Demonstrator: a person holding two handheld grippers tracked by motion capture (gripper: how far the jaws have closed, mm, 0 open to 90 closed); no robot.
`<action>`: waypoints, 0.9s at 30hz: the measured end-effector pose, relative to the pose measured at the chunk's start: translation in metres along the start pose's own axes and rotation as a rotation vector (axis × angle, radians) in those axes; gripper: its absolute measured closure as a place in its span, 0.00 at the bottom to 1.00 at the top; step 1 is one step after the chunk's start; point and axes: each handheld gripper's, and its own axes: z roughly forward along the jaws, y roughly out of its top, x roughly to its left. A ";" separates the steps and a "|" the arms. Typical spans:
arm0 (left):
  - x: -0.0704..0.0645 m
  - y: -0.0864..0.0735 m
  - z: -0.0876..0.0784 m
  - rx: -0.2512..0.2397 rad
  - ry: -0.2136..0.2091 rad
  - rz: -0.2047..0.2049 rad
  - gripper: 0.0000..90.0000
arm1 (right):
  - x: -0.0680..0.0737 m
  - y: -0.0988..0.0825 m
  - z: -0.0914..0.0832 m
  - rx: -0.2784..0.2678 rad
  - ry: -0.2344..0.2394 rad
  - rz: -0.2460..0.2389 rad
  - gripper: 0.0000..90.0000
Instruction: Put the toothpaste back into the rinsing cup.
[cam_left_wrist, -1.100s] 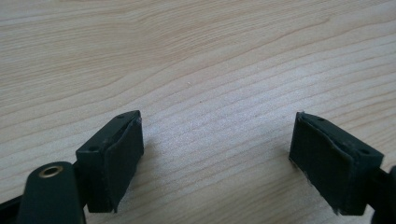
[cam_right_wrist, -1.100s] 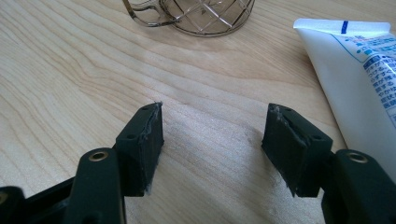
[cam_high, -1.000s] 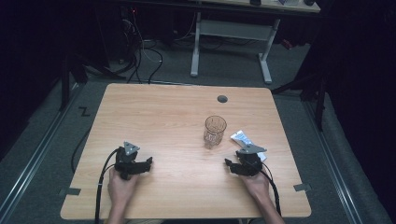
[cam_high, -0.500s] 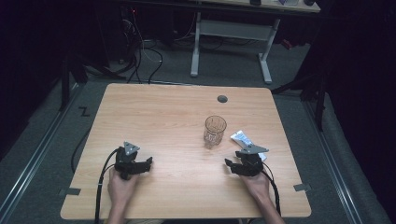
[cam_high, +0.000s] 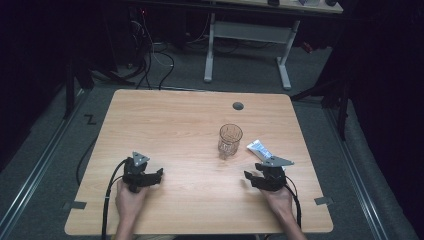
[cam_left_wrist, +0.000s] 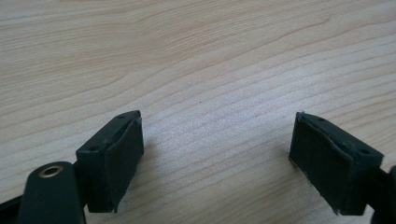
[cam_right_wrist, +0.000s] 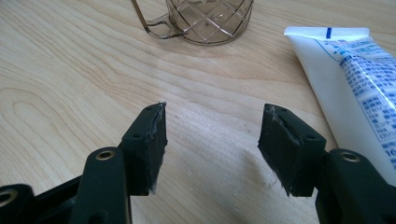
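We see a clear, diamond-cut glass mug standing upright on the light wooden desk, nothing visible inside it. A white tube with blue print lies just beside it at its four o'clock. Our right tongs rest at six o'clock of the tube, released; the jaws have just been closing, with nothing between them. Our left tongs, at the mug's eight o'clock and well apart, stand released over bare wood.
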 end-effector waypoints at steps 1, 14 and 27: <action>0.000 0.000 0.000 0.000 0.000 0.000 0.20 | 0.000 -0.001 -0.001 -0.002 -0.001 0.000 0.46; 0.000 0.000 0.000 0.000 0.000 0.000 0.20 | -0.004 -0.010 -0.015 -0.012 -0.016 0.019 0.50; 0.000 0.000 0.000 0.000 0.000 0.000 0.20 | -0.011 -0.017 -0.038 -0.033 -0.047 0.060 0.50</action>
